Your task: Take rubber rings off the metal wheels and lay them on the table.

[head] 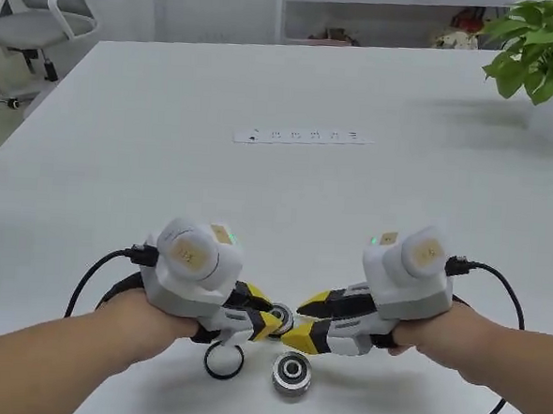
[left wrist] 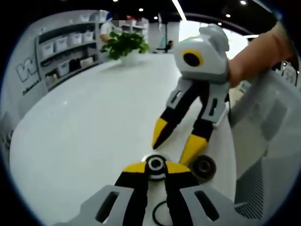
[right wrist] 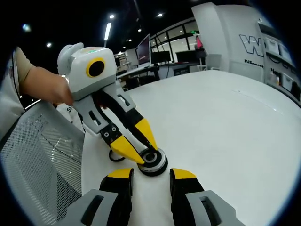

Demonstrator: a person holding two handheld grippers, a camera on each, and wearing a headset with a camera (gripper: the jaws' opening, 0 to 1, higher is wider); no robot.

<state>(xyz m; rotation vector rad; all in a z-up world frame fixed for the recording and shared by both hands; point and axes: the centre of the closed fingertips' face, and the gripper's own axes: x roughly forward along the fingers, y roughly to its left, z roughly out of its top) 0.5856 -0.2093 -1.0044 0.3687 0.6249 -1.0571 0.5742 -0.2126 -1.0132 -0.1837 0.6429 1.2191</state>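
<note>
A small metal wheel (head: 280, 316) is pinched between the yellow-tipped jaws of my left gripper (head: 269, 321), just above the white table (head: 286, 198). In the left gripper view the wheel (left wrist: 156, 164) sits between the tips, and in the right gripper view the wheel (right wrist: 153, 160) has a dark band around it. My right gripper (head: 304, 321) faces it from the right, open, its tips a little short of the wheel. A loose black rubber ring (head: 223, 360) lies on the table below the left gripper. A second wheel (head: 292, 373) with a dark rim rests beside it.
A flat white strip with markings (head: 302, 135) lies mid-table. A potted plant (head: 540, 45) stands at the far right corner, and an office chair (head: 39, 19) at the far left off the table. Black cables (head: 89, 285) trail from both grippers.
</note>
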